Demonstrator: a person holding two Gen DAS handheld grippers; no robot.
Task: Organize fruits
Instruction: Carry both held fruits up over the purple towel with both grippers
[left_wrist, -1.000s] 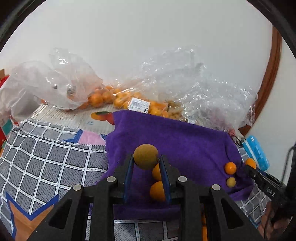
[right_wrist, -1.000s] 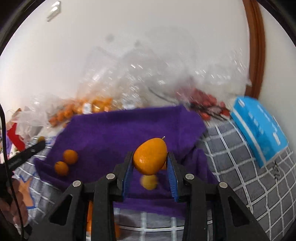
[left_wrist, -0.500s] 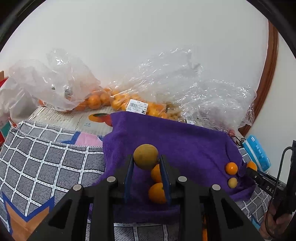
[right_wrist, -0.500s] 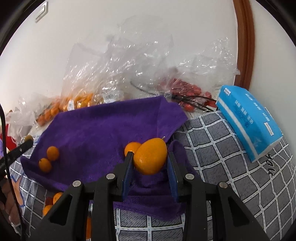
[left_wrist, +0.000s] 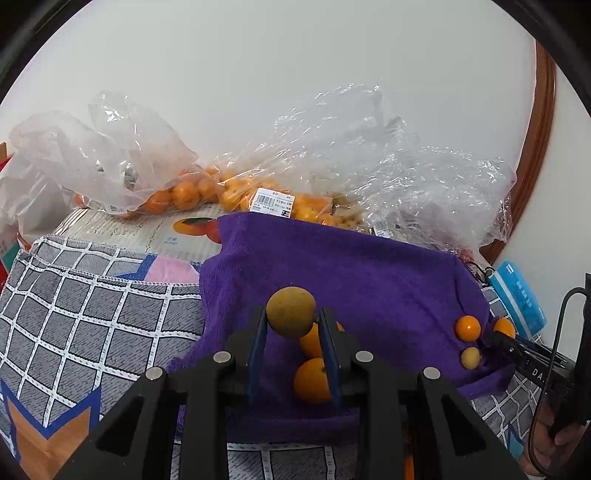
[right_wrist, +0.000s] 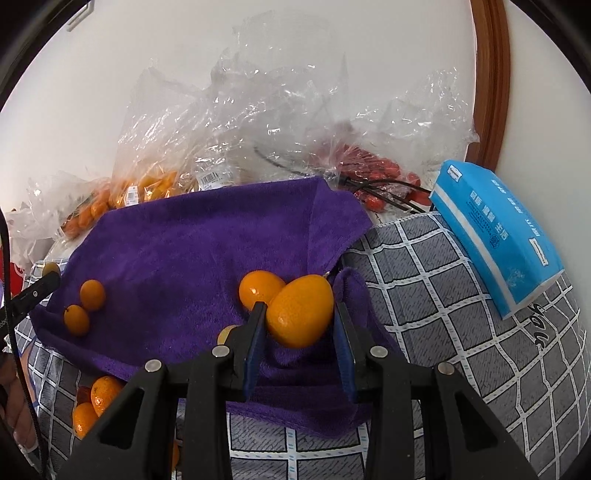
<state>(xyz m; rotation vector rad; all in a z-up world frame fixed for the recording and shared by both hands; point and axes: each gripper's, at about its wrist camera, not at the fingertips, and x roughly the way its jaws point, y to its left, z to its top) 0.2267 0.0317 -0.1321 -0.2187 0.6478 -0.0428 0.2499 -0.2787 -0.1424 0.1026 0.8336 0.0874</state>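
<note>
My left gripper (left_wrist: 291, 325) is shut on a dull yellow-brown round fruit (left_wrist: 291, 311) above the purple towel (left_wrist: 351, 273). Two orange kumquats (left_wrist: 312, 378) lie on the towel under it, and more (left_wrist: 467, 328) lie at its right side. My right gripper (right_wrist: 300, 320) is low over the towel's (right_wrist: 184, 251) right part with an orange kumquat (right_wrist: 299, 315) between its jaws; a gap shows at the right pad, and the fruit seems to rest on the cloth. Another kumquat (right_wrist: 258, 288) lies just behind it, and two (right_wrist: 85, 305) lie on the left.
Clear plastic bags of oranges (left_wrist: 177, 194) and kumquats (left_wrist: 295, 206) lie behind the towel, with red fruits (right_wrist: 369, 170) in a bag at the right. A blue tissue pack (right_wrist: 495, 236) sits on the grey checked cloth (right_wrist: 443, 295). Loose kumquats (right_wrist: 96, 402) lie beneath the towel's front left.
My right gripper has come down and forward to the towel beside a lying kumquat, and its jaws have widened slightly around its kumquat. My left gripper has drifted little and keeps its fruit.
</note>
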